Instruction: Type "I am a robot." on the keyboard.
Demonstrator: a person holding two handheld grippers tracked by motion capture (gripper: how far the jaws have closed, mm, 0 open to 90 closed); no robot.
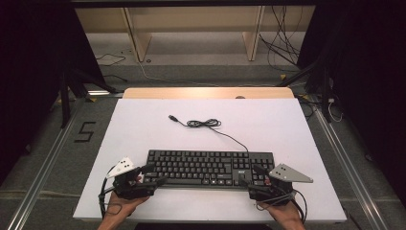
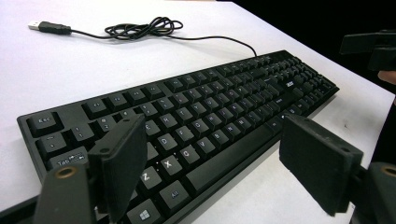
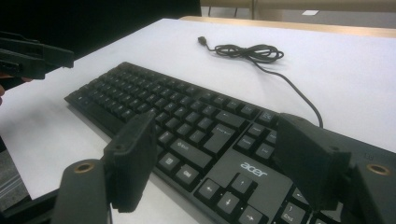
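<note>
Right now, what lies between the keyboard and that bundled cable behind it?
In the high view, bare white table separates keyboard from cable bundle; one cord strand crosses it.

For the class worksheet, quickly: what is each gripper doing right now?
Left gripper: open, holding nothing, at the keyboard's left end.
Right gripper: open, holding nothing, at its right end.

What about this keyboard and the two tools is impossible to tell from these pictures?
- Keyboard: key legends too small in the high view; its near corners sit under the left tool and right tool.
- Left gripper view: the keyboard's near-left corner is cut off by the bottom edge and hidden behind the black jaws.
- Cable plug: too small to identify in the high view.
- Right gripper view: the number pad is hidden by the right-hand jaw.
</note>
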